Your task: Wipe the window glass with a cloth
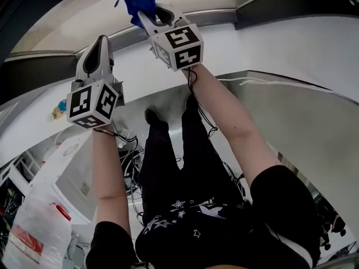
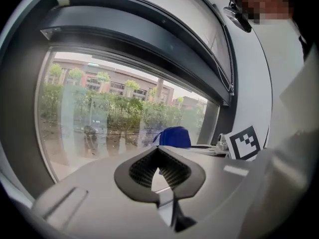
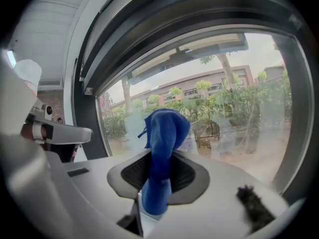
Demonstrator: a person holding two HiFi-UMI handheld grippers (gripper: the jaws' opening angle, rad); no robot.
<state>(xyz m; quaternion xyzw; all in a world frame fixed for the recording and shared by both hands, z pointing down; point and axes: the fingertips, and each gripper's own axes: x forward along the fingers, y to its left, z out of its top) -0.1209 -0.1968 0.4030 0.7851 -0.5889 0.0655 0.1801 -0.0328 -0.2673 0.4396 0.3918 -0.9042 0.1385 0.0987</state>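
Between the jaws of the right claw (image 3: 158,164) sits the blue cloth (image 3: 163,133), clamped tight, sticking out toward the window glass (image 3: 244,118); the left claw (image 2: 158,167) is shut, empty, cloth off to its right.

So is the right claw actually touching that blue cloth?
Touching. In the right gripper view, the right claw is shut on the blue cloth, pinching it between its jaws.

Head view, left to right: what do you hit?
Bag → left gripper → cloth → right gripper's cube
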